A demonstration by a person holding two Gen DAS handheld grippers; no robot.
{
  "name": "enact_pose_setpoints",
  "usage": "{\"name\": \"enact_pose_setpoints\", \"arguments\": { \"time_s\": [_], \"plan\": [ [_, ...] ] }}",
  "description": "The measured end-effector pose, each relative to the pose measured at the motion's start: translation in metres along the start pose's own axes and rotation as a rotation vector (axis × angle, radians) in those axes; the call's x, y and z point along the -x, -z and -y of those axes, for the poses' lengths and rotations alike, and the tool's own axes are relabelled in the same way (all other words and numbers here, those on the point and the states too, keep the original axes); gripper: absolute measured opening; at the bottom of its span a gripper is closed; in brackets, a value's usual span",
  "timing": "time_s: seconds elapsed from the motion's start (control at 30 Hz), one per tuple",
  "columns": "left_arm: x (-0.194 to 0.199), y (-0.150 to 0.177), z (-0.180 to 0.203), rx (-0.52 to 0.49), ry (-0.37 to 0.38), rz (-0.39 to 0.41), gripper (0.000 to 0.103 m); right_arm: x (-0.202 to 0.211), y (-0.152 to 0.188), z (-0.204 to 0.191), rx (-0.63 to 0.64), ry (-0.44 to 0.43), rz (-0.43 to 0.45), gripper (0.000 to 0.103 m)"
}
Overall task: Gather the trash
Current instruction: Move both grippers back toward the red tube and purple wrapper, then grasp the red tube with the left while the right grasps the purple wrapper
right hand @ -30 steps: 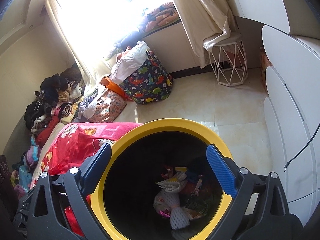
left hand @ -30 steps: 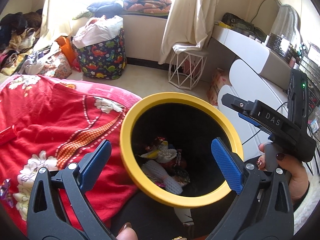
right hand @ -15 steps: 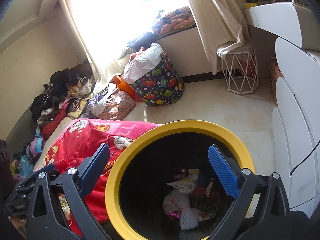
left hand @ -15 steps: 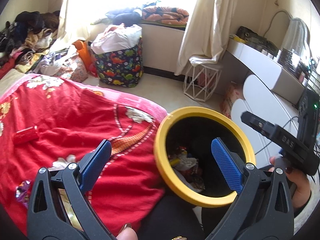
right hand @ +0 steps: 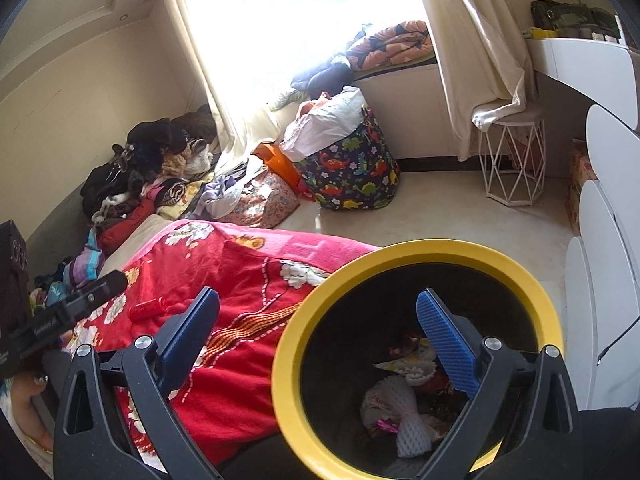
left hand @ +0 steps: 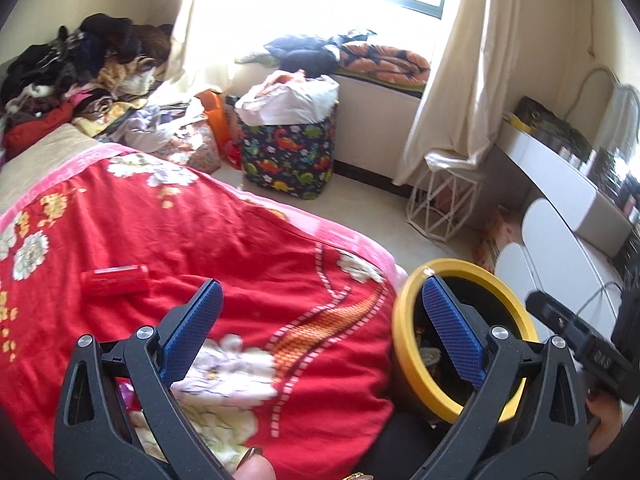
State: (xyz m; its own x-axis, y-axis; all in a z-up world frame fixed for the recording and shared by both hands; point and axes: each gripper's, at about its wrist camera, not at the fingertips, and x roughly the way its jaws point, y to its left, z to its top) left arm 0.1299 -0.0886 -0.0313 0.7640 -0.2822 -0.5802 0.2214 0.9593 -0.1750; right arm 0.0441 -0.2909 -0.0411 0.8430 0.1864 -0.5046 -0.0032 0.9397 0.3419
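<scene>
A black bin with a yellow rim [right hand: 420, 254] [left hand: 408, 356] stands beside the bed and holds wrappers and white foam netting [right hand: 404, 412]. A red cylindrical item [left hand: 116, 280] [right hand: 147, 309] lies on the red flowered blanket [left hand: 240, 264] [right hand: 240, 280]. My left gripper [left hand: 320, 336] is open and empty above the blanket's right part, its right finger over the bin's edge. My right gripper [right hand: 318, 340] is open and empty, straddling the bin's left rim. Each view shows the other gripper's body at its edge.
A dinosaur-print hamper [left hand: 290, 156] [right hand: 352, 172] and a white wire stool [left hand: 444, 204] [right hand: 512, 160] stand on the floor under the window. Piled clothes [left hand: 76, 68] lie at the bed's far left. White rounded drawers [right hand: 600, 248] and a desk line the right.
Both views have swung left and away from the bin. The left gripper moved from over the bin's mouth to over the red blanket, and the red item came into view. Both grippers stayed open.
</scene>
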Motion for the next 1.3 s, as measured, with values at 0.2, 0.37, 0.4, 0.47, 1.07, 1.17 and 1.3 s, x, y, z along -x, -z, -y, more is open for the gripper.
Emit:
{"name": "enact_pose_setpoints", "arguments": {
  "time_s": [0.2, 0.37, 0.4, 0.47, 1.07, 1.17, 1.3],
  "plan": [
    [0.006, -0.006, -0.036, 0.042, -0.044, 0.026, 0.092, -0.005, 0.007, -0.036, 0.048, -0.039, -0.001, 0.096],
    [0.01, -0.006, -0.07, 0.078, -0.081, 0.038, 0.092, -0.017, 0.015, -0.07, 0.093, -0.085, -0.043, 0.096],
    [0.01, -0.007, -0.077, 0.083, -0.088, 0.038, 0.092, -0.019, 0.017, -0.076, 0.101, -0.095, -0.053, 0.096],
    [0.011, -0.006, -0.091, 0.095, -0.105, 0.041, 0.092, -0.024, 0.022, -0.092, 0.126, -0.119, -0.076, 0.096],
    [0.003, -0.012, -0.216, 0.18, -0.217, 0.008, 0.092, -0.089, 0.092, -0.254, 0.354, -0.377, -0.33, 0.096],
    [-0.005, -0.013, -0.23, 0.181, -0.213, -0.012, 0.092, -0.102, 0.107, -0.273, 0.375, -0.406, -0.369, 0.096],
    [-0.02, -0.013, -0.247, 0.2, -0.193, -0.041, 0.092, -0.12, 0.119, -0.287, 0.373, -0.421, -0.4, 0.096]
  ]
}}
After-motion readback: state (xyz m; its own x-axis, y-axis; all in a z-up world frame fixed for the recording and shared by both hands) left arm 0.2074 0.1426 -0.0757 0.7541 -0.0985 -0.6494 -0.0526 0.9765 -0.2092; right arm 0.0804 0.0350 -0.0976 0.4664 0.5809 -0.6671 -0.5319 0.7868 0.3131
